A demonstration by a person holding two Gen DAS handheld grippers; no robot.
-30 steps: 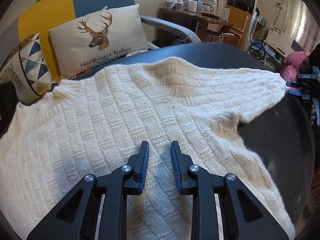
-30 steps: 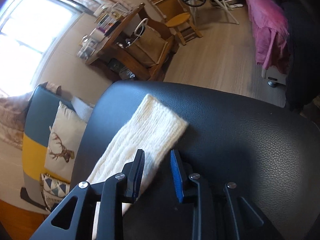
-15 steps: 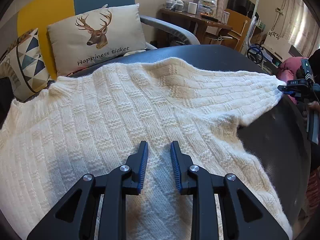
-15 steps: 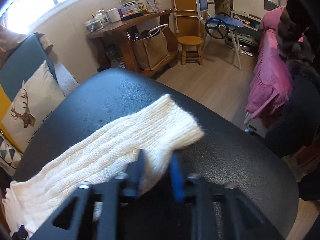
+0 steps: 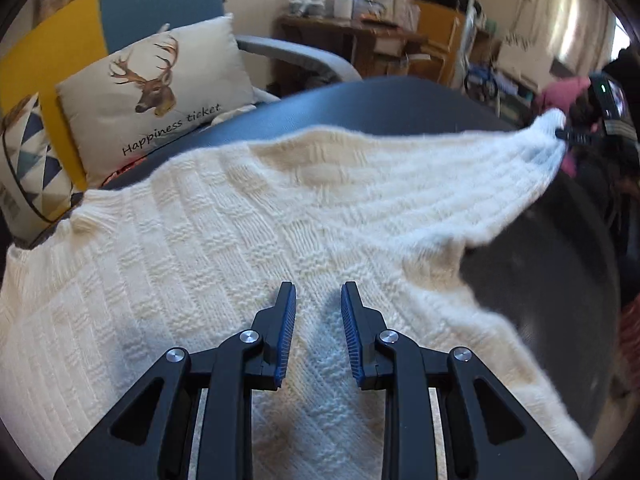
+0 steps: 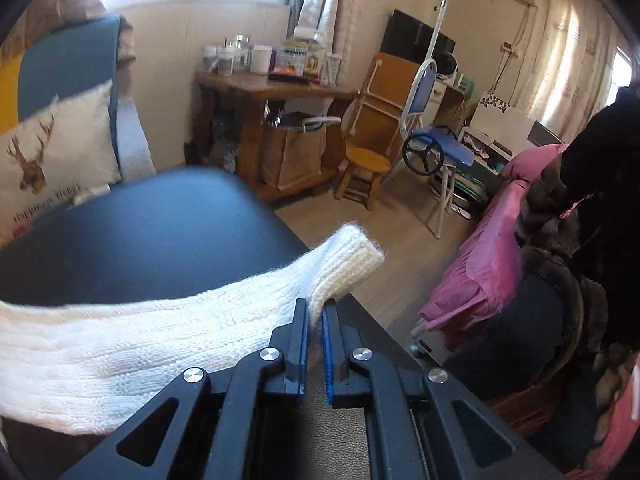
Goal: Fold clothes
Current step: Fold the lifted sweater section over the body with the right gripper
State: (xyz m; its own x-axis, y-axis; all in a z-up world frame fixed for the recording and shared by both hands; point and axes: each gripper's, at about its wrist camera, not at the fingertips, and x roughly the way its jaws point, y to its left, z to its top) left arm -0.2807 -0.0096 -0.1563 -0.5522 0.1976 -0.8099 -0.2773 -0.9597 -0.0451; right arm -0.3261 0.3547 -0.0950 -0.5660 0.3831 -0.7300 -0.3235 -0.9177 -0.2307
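Right gripper (image 6: pixel 315 307) pinches the cuff (image 6: pixel 348 258) of one cream knit sweater's (image 5: pixel 240 264) sleeve, lifting it off the black round table (image 5: pixel 400 100). That sleeve's long axis runs toward the table's right edge. Left gripper (image 5: pixel 318 300) hovers with jaws apart over the sweater's body, spread flat across the table.

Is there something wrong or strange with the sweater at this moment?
Nothing is damaged. The sweater lies flat on the table, but one sleeve is lifted off it, its cuff pinched by the right gripper.
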